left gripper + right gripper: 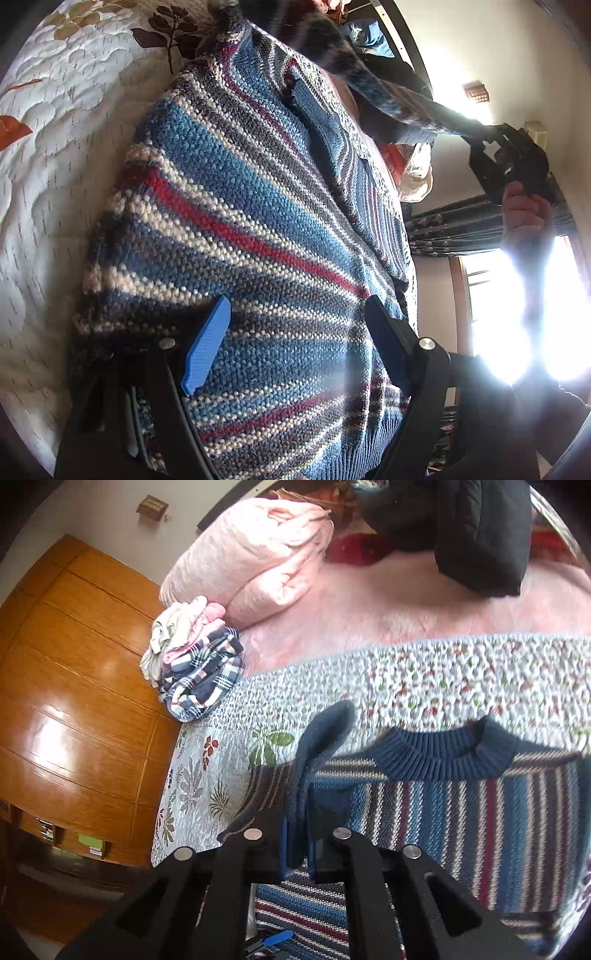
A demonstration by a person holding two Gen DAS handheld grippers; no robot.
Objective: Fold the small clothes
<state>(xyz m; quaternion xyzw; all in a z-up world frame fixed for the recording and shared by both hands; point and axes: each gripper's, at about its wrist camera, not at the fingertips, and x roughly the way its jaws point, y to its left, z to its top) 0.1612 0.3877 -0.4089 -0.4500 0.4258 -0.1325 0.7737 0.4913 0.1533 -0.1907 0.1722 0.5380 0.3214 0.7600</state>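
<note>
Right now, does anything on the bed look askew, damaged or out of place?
Nothing looks damaged. The striped sweater is mid-fold: the right claw pinches its dark blue cuff and holds the sleeve up off the quilt. The stack of clothes sits near the bed's edge, leaning slightly but intact.

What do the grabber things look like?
Each hand-held gripper is black plastic. The left hand-held gripper has a ribbed blue pad on one finger. The right hand-held gripper has silver round bolts and blue pad edges.
</note>
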